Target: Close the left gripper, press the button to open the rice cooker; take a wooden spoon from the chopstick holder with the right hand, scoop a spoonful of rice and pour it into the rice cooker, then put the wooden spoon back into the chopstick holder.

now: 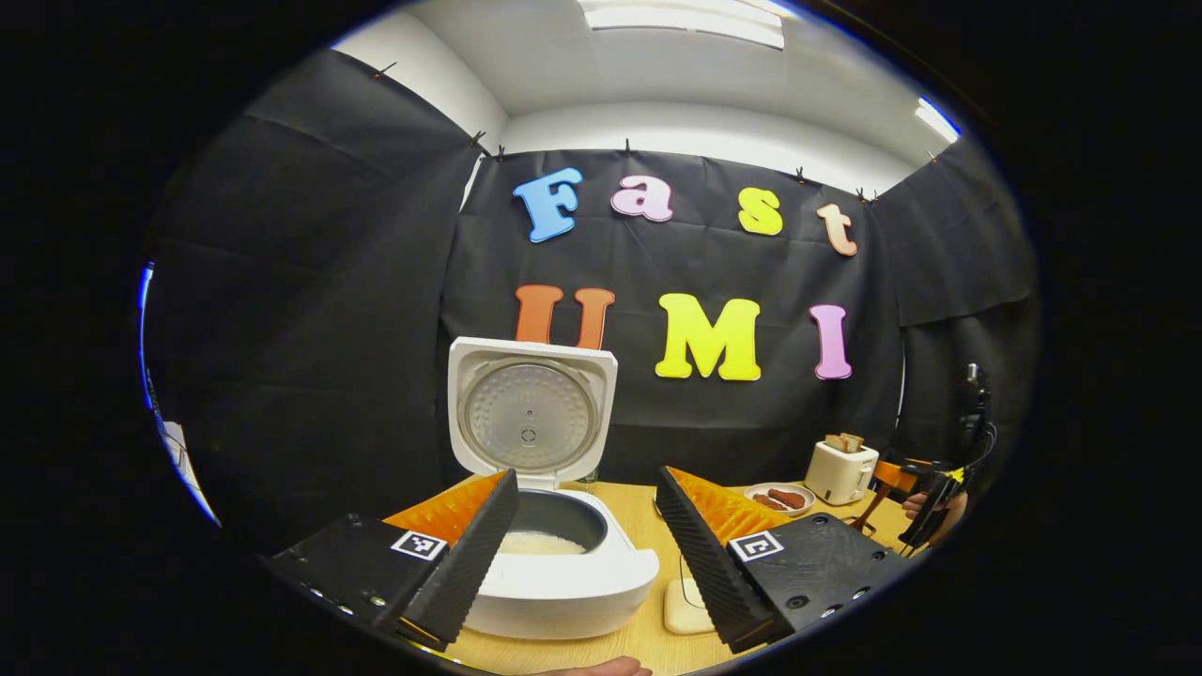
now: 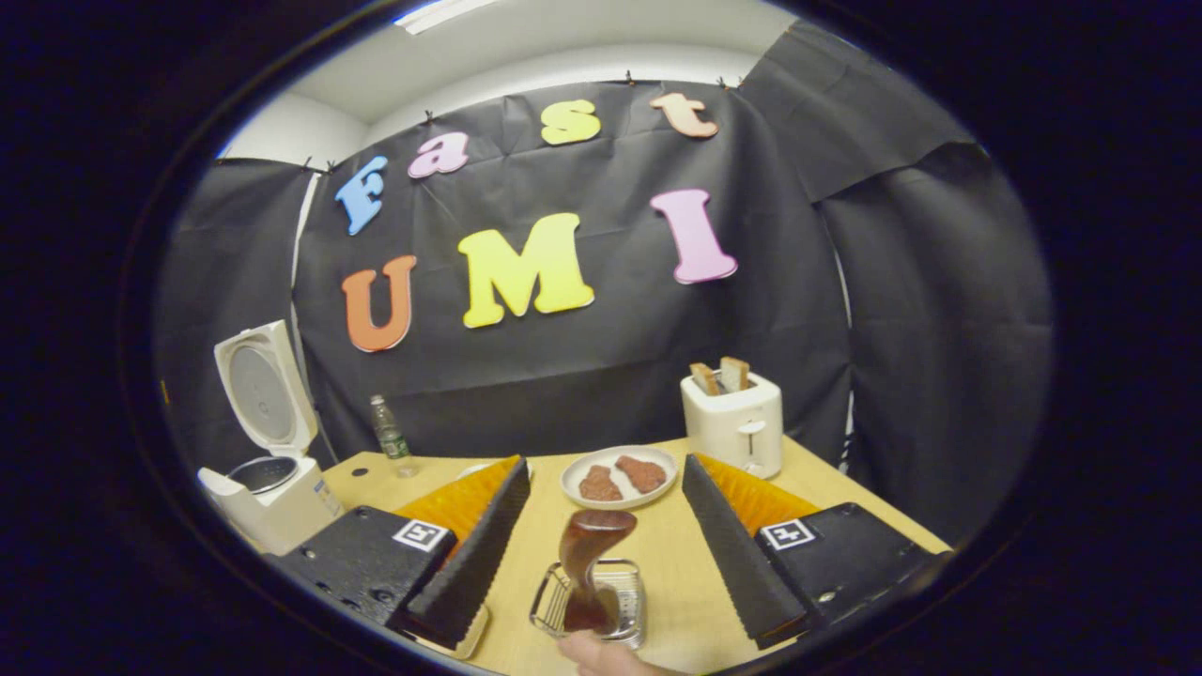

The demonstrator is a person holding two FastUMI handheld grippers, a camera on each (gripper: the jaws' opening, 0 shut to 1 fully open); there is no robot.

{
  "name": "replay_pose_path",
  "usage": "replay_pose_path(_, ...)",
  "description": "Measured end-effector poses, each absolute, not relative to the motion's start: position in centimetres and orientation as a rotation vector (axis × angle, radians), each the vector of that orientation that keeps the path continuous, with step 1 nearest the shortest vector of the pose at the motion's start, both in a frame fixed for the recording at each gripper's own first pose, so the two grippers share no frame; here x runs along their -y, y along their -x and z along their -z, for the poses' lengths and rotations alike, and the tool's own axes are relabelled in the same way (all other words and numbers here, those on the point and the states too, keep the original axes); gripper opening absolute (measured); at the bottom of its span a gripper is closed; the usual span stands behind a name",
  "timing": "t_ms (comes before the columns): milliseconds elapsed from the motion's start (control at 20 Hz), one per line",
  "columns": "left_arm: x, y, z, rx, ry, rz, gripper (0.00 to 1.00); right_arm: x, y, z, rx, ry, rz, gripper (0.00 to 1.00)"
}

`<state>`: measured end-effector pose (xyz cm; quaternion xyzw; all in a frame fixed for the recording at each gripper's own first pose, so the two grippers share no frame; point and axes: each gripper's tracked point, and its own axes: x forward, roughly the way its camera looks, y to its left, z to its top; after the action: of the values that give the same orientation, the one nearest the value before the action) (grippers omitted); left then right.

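With the rice cooker open, the wide-open right gripper should drop straight over the wooden spoon standing in the chopstick holder and close squarely on its handle.

Staged kitchen mock-up inside a recording booth, not a real home. Black cloth clipped up as walls on three sides, white office-type ceiling with strip lights at 12 o'clock. Wooden counter carries kitchen props: rice cooker with lid up, toaster with bread at 1 o'clock, plate of meat pieces, water bottle at 10 o'clock, metal chopstick holder with wooden spoon.
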<state>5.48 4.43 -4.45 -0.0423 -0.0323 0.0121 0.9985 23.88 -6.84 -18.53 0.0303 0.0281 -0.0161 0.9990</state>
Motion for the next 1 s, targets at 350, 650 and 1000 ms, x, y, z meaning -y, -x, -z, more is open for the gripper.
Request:
replay_pose_path(350, -7.5, -10.7, 0.6, 0.074, 0.015, -0.072, 0.94, 5.5, -16.5, 12.8, 0.009, 0.016, 0.099, 1.00)
replay_pose_path(650, -8.7, -16.9, -2.7, 0.056, -0.025, -0.053, 0.94, 1.7, -11.3, 10.1, 0.022, 0.057, 0.051, 1.00)
replay_pose_path(1000, -10.6, -27.3, -6.3, 0.091, -0.066, -0.095, 0.93, -3.1, -8.9, 10.1, 0.077, 0.067, -0.104, 0.99)
